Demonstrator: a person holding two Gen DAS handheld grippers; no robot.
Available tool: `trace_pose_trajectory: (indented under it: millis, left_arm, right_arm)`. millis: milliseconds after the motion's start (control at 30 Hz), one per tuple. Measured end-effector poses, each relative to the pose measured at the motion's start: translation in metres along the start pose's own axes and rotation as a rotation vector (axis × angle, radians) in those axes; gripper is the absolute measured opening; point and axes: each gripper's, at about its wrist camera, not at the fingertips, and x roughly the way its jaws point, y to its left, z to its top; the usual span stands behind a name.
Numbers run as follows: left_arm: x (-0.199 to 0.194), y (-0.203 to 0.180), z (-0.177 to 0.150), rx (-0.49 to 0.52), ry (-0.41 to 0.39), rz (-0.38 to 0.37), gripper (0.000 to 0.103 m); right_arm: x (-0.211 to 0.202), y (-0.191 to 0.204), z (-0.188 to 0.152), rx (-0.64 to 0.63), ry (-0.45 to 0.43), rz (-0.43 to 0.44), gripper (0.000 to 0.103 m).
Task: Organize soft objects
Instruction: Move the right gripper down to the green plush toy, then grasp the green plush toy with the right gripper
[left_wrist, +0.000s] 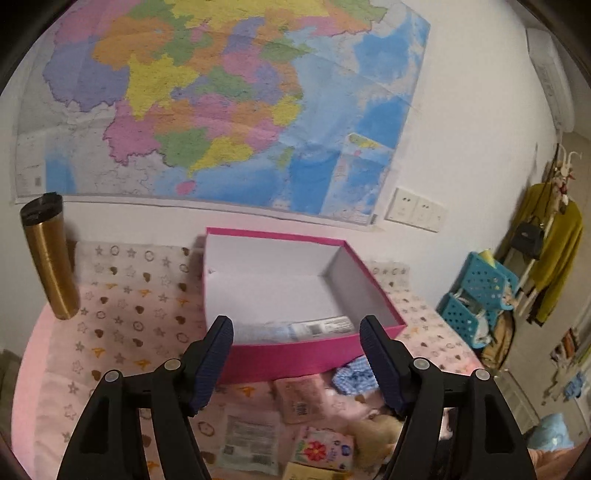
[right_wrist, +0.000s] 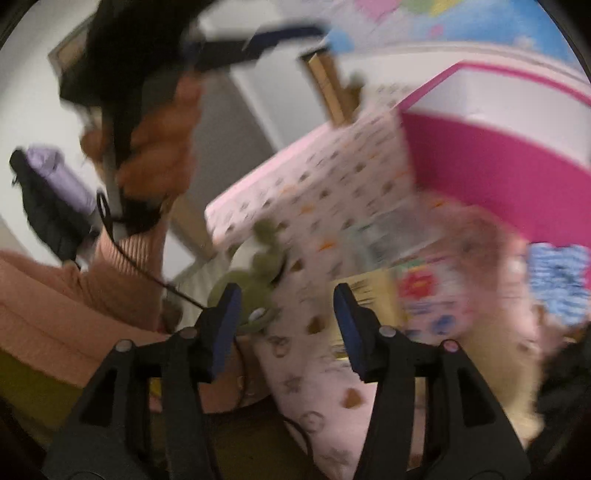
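Note:
A pink box (left_wrist: 295, 356) with a white inside stands open on the patterned cloth (left_wrist: 125, 314). A white-and-blue packet (left_wrist: 295, 328) lies in it by the near wall. My left gripper (left_wrist: 297, 365) is open and empty, held above the box's near edge. Below it lie a blue checked cloth (left_wrist: 352, 374), a pink packet (left_wrist: 301, 400), a clear packet (left_wrist: 249, 439), a flowered tissue pack (left_wrist: 321, 448) and a cream plush toy (left_wrist: 373, 435). My right gripper (right_wrist: 286, 328) is open and empty above the cloth's left part; that view is blurred. A green plush (right_wrist: 255, 280) lies by its left finger.
A gold tumbler (left_wrist: 50, 264) stands at the table's back left. A map (left_wrist: 221, 99) hangs on the wall behind. Blue baskets (left_wrist: 476, 302) and a coat rack (left_wrist: 546, 251) stand to the right. The person's arm in a pink sleeve (right_wrist: 74, 302) is on the left in the right wrist view.

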Motion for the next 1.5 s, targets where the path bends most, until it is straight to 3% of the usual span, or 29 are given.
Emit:
trace_pose_trajectory:
  millis: [133,267,300,333,633,767,967,1100,1167,1200,1233,1367,1500]
  left_arm:
    - [0.008,0.008,-0.005,-0.029,0.023,0.015,0.073]
    - [0.007,0.013,-0.008,-0.04,0.026,0.019,0.073]
    - [0.006,0.014,-0.009,-0.042,0.028,0.024,0.073]
    - [0.005,0.015,-0.01,-0.042,0.027,0.028,0.073]
    - [-0.017,0.034,-0.03,-0.033,0.049,0.057,0.073]
    - [-0.012,0.047,-0.055,-0.018,0.132,0.073,0.073]
    - [0.011,0.063,-0.091,-0.01,0.266,0.065,0.073]
    - [0.026,0.084,-0.103,-0.065,0.323,0.06,0.073]
    - [0.03,0.092,-0.107,-0.078,0.334,0.056,0.073]
    - [0.033,0.096,-0.11,-0.095,0.344,0.05,0.073]
    - [0.035,0.098,-0.111,-0.103,0.347,0.039,0.073]
    - [0.038,0.1,-0.112,-0.121,0.334,0.008,0.072]
    - [0.045,0.097,-0.109,-0.126,0.334,0.002,0.07]
  right_arm:
    - [0.045,0.007,0.014,0.004,0.064,0.051,0.052]
    - [0.074,0.012,0.027,-0.004,0.104,0.087,0.038]
    - [0.08,0.011,0.027,-0.007,0.113,0.083,0.029]
    - [0.083,0.011,0.026,-0.013,0.113,0.082,0.012]
    - [0.06,-0.021,0.026,0.039,0.05,0.021,0.01]
    - [0.042,-0.036,0.044,0.023,0.006,-0.07,0.01]
    - [0.046,-0.056,0.064,0.002,0.021,-0.149,0.01]
    - [0.041,-0.071,0.06,0.097,-0.013,-0.179,0.014]
    - [0.028,-0.073,0.051,0.151,-0.049,-0.17,0.033]
    - [0.022,-0.071,0.046,0.163,-0.068,-0.165,0.049]
    - [0.016,-0.066,0.039,0.169,-0.081,-0.164,0.057]
    - [0.011,-0.038,0.022,0.124,-0.076,-0.168,0.057]
    - [0.031,-0.016,0.016,0.029,-0.035,-0.303,0.062]
